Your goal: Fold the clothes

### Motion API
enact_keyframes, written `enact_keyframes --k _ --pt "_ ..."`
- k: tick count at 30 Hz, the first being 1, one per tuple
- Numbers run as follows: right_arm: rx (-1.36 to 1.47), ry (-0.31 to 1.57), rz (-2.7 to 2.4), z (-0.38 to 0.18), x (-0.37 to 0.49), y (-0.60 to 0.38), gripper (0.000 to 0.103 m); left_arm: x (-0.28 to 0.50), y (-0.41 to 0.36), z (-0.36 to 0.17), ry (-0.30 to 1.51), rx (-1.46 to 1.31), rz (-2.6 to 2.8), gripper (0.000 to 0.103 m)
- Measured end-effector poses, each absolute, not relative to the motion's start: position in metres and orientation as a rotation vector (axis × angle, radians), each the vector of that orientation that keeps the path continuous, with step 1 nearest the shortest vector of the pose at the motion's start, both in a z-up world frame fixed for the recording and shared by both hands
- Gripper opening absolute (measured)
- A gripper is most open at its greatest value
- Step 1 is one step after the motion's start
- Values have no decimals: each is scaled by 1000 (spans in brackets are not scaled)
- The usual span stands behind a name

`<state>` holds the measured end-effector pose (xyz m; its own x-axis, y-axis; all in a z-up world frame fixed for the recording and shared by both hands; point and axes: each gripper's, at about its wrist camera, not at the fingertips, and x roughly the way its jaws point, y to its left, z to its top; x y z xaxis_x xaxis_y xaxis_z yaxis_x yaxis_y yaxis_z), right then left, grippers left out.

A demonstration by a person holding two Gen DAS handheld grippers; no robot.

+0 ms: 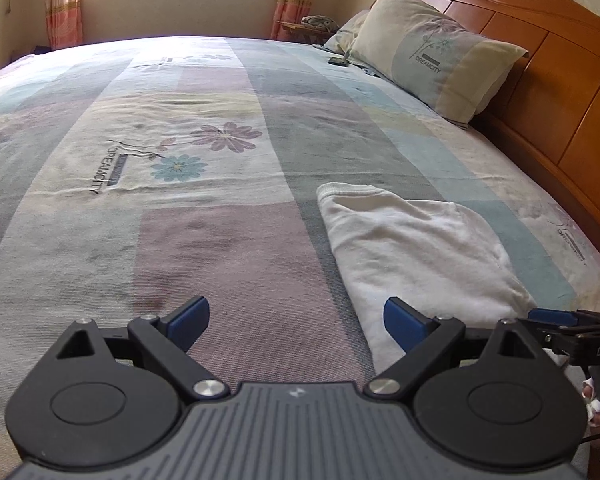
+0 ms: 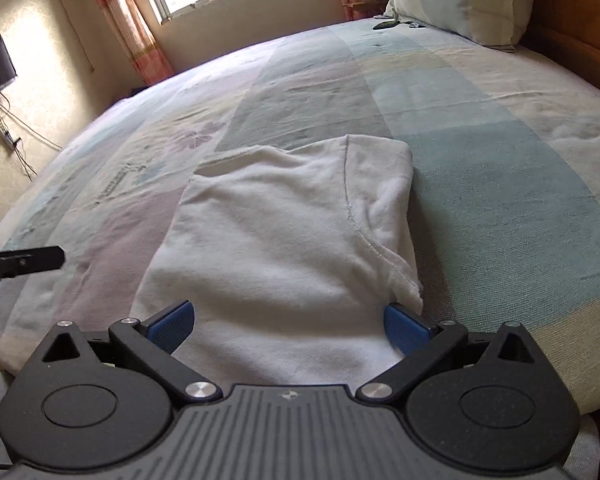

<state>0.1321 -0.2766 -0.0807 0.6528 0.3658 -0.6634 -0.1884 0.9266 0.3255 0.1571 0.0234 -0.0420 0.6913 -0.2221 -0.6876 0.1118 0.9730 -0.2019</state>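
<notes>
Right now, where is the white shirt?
The white shirt lies partly folded on the bed, straight ahead of the open right gripper and to the right of the open left gripper, near the bed's edge.

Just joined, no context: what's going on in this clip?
A person is folding clothes on a bed with tongs in each hand. A white shirt lies partly folded near the bed's edge, with a sleeve turned in. The right tongs are open, just above its near end; the left tongs are open over bare bedsheet beside it. Neither grips anything.
</notes>
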Motion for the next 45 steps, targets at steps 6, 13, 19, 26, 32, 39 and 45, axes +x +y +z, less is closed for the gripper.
enact_keyframes --k 6,13,19,26,32,39,45 --pt "231 703 387 -65 126 -277 103 171 -8 -38 795 -150 -302 94" --pt "259 749 375 -89 137 -282 103 180 -22 -43 828 -170 -356 94" --pt "405 681 380 -75 132 -314 103 191 -36 -48 847 -192 -407 94" --pt "638 740 368 -92 149 -360 103 204 -34 -68 911 -272 -411 94" --pt "741 768 394 -112 171 -368 103 214 -6 -96 984 -523 -394 94" --pt "659 761 434 -127 174 -350 103 233 1 -113 974 -677 -436 96" --pt "653 751 440 -129 174 -351 103 266 -8 -118 968 -709 -514 101"
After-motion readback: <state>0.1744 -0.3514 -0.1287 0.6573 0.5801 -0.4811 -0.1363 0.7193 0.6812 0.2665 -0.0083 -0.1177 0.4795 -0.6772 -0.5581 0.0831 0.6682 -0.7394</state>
